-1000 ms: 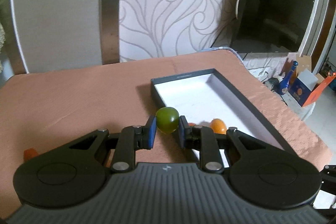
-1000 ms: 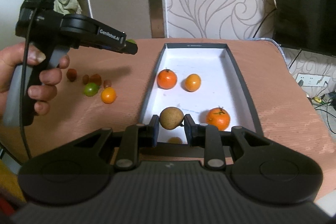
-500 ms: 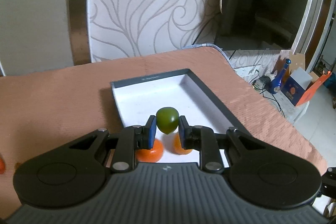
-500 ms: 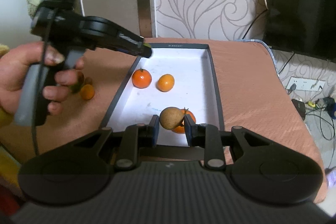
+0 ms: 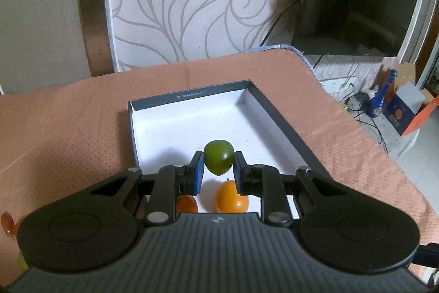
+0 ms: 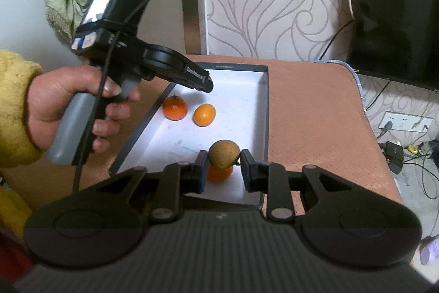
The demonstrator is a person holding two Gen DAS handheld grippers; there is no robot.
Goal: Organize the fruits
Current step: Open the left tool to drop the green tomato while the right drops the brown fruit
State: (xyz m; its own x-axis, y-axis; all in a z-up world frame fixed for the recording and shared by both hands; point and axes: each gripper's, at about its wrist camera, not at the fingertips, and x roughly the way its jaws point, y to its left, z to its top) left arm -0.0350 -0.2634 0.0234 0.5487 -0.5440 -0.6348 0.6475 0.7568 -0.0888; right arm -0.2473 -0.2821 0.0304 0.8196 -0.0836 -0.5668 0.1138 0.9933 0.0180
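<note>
The worktop (image 5: pixel 68 128), covered with a salmon-pink dotted cloth, carries a shallow rectangular black box with a white inside (image 5: pixel 189 96); a small orange-red fruit (image 5: pixel 6 223) lies at its left edge.

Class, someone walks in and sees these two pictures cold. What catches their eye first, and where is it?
Each claw grips a fruit above the white-floored box: the left claw holds a green fruit, the right claw a brown fruit. Three orange fruits lie in the box: a tangerine and a smooth orange one at the left wall, another under the brown fruit.
</note>
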